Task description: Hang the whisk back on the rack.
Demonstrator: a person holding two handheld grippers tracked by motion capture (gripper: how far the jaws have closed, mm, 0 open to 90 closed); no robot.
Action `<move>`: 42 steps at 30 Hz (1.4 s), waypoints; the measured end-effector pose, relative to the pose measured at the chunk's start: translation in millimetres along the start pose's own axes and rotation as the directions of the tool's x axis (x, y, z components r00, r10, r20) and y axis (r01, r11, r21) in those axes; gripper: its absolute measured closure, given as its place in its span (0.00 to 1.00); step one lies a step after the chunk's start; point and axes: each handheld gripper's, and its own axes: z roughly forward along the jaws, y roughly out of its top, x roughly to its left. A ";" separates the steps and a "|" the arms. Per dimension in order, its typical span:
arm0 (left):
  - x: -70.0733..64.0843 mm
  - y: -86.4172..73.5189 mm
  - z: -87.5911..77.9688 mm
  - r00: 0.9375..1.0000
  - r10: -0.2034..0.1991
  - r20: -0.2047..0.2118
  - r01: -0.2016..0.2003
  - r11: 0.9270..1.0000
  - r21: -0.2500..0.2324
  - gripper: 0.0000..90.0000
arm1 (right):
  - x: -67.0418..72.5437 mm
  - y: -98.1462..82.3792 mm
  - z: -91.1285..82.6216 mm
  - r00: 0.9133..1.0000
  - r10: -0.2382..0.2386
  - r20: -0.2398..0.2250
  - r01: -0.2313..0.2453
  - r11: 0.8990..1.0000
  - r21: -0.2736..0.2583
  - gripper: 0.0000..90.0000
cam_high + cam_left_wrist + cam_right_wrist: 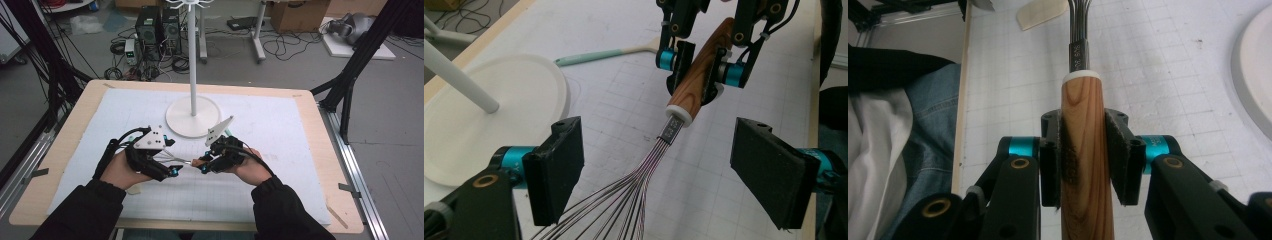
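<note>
On the white mat (pixel 280 165), near the round stand base (pixel 192 116), we see a whisk (pixel 181 160) held level between both hands. Right gripper (pixel 1087 160) pinches its wooden handle (pixel 1083 150). Left gripper (pixel 656 175) stands spread, the wires (pixel 634 185) between its pads, untouched.

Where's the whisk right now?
The whisk hangs over the table just before the white stand, its wooden handle clamped in the right gripper.
</note>
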 end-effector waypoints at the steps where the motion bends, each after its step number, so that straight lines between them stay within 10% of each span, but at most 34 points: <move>1: -0.3 0.0 0.4 1.000 0.008 0.003 -0.008 1.000 0.004 0.26 | 0.0 0.9 -0.4 1.000 -0.007 0.000 0.007 1.000 -0.002 0.78; 20: -6.2 -1.5 11.4 0.995 0.055 0.083 -0.064 0.993 0.101 0.54 | 10.5 5.6 -2.8 0.999 -0.044 -0.021 0.045 0.998 0.042 0.78; 42: -1.0 7.5 27.6 0.989 0.031 0.147 -0.072 0.958 0.278 0.78 | 14.1 15.2 1.1 0.994 -0.106 -0.018 0.107 0.992 0.072 0.78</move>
